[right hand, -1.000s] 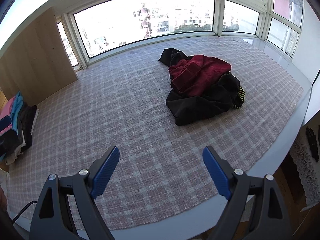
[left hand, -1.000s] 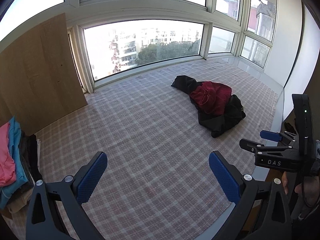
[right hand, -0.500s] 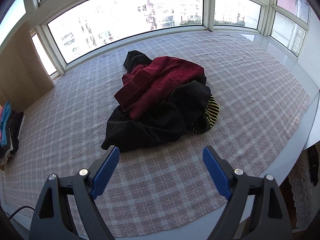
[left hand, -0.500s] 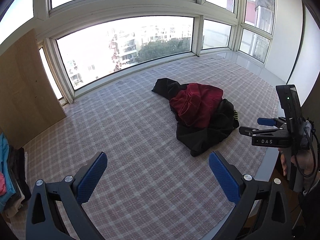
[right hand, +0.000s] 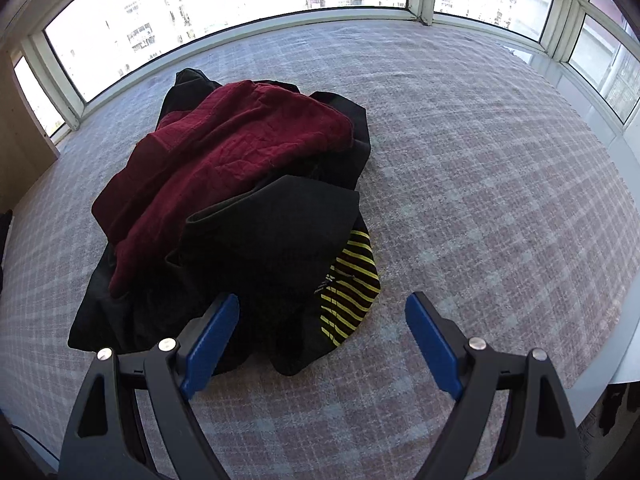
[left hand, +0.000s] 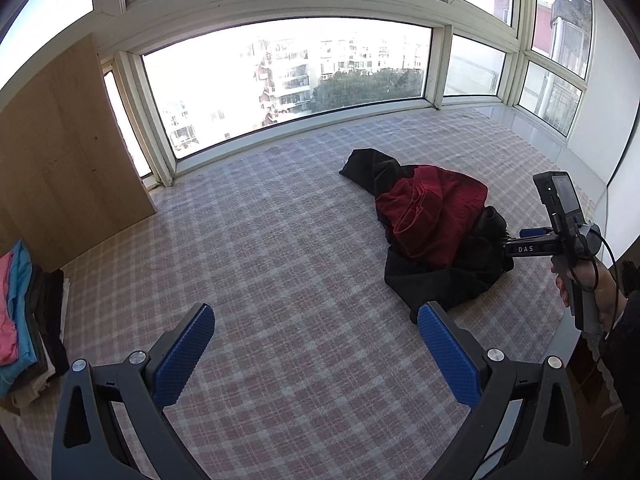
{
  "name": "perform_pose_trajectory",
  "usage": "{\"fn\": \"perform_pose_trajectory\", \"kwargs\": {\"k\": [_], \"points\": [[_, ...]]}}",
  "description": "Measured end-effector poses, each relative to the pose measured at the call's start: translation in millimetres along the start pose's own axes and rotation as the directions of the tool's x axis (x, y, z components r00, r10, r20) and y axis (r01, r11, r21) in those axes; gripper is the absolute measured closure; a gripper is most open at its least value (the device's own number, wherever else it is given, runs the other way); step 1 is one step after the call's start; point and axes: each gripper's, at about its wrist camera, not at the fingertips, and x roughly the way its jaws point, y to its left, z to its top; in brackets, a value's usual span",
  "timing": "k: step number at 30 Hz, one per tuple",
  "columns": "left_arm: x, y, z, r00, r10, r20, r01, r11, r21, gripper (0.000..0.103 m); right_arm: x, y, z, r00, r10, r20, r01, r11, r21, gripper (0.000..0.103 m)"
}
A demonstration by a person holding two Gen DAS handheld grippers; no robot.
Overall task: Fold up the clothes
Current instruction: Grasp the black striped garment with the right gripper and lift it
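A heap of unfolded clothes lies on the plaid-covered surface (left hand: 280, 264): a dark red garment (right hand: 224, 152) on top of black garments (right hand: 280, 236), with a black and yellow striped piece (right hand: 350, 284) at the near edge. The heap also shows in the left wrist view (left hand: 436, 220) at the right. My right gripper (right hand: 322, 332) is open and empty, just above the heap's near edge; it also shows in the left wrist view (left hand: 516, 240). My left gripper (left hand: 316, 348) is open and empty, over bare cloth left of the heap.
A stack of folded clothes (left hand: 24, 320) sits at the far left edge. A wooden panel (left hand: 68, 160) stands at the back left. Windows (left hand: 288, 76) run along the back. The surface's front edge (right hand: 616, 344) is close on the right.
My right gripper has moved forward to the heap, which now fills its view. My left gripper has swung a little back to the left; the folded stack is back in its view.
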Motion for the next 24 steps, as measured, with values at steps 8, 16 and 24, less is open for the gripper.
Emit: {"fn": "perform_pose_trajectory", "kwargs": {"k": [8,16,24], "points": [[5.5,2.4,1.1,1.000,0.014,-0.019,-0.014,1.000,-0.013,0.001,26.6,0.0,11.2,0.995,0.086,-0.055,-0.088,0.996,-0.026,0.018],[6.2,1.8,-1.7,1.000,0.011,-0.028,-0.011,1.000,-0.017,0.001,26.2,-2.0,7.0,0.982,0.176,-0.063,-0.177,0.984,0.004,0.068],[1.5,2.8,-4.1,1.000,0.011,-0.020,-0.011,1.000,-0.008,0.001,-2.7,-20.4,2.6,0.959,0.284,0.025,-0.285,0.954,0.097,0.093]]}}
